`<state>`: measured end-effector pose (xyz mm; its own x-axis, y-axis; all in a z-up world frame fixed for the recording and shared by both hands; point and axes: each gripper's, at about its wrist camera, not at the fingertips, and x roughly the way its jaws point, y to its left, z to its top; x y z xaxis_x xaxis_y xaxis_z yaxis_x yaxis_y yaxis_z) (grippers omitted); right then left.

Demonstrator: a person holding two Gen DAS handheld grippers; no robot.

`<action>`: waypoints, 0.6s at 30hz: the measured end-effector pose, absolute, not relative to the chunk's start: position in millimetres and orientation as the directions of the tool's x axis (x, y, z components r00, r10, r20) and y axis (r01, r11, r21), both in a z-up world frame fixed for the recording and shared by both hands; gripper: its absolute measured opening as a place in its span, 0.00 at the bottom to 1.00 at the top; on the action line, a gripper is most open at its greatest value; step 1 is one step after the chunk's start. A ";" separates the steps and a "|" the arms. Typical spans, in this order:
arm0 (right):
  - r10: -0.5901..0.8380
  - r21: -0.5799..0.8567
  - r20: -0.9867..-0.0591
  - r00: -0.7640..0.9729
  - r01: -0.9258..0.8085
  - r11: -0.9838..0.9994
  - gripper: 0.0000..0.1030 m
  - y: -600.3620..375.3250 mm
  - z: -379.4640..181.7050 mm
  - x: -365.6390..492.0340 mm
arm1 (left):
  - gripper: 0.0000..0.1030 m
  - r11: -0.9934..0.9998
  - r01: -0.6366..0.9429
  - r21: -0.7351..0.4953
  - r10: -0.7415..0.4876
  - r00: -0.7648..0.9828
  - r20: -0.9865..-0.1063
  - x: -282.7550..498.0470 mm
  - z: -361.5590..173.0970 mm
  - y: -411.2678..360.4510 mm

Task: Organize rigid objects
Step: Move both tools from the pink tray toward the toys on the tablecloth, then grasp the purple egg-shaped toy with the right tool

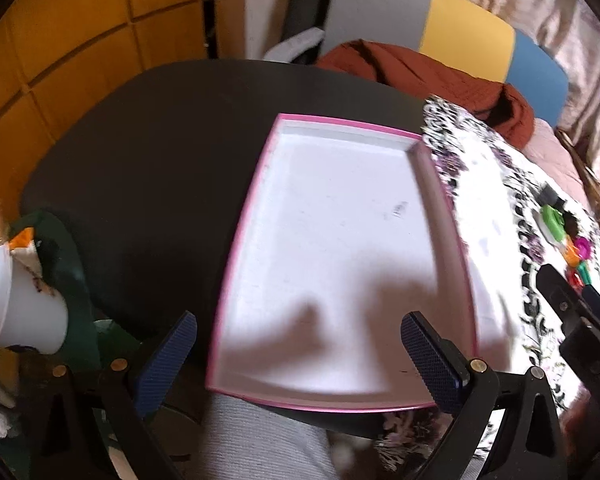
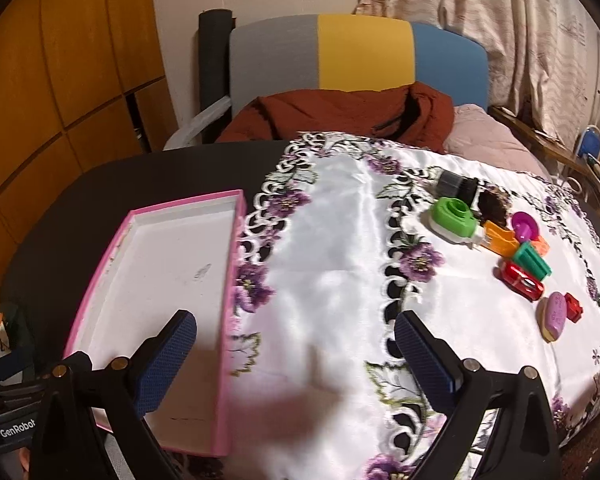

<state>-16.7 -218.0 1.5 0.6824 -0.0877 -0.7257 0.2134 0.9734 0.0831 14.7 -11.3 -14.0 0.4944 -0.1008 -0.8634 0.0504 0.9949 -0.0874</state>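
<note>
One pink-rimmed tray (image 2: 156, 280) is lying left of centre on the dark table (image 2: 100, 184), its white floor bare. Both the left gripper (image 1: 300, 364) and the right gripper (image 2: 296, 360) are hanging wide, gripping nothing. Only the right view is resolving the toy cluster (image 2: 500, 248) at right on one floral cloth (image 2: 332, 264): roughly nine pieces. The left view alone is showing one white cup (image 1: 20, 312) at lower left.
</note>
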 end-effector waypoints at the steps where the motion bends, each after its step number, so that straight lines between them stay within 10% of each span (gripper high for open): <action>1: -0.097 0.076 -0.727 0.679 0.221 0.972 0.98 -221.0 0.8 -17.9 | 1.00 0.993 0.065 -0.103 -0.122 0.490 -0.863 14.8 -13.4 -14.5; 18: -0.193 0.115 -0.750 0.633 0.411 0.904 0.89 -313.2 -9.6 -45.6 | 1.00 0.962 0.258 -0.085 -0.200 0.463 -0.863 16.7 -8.1 -94.7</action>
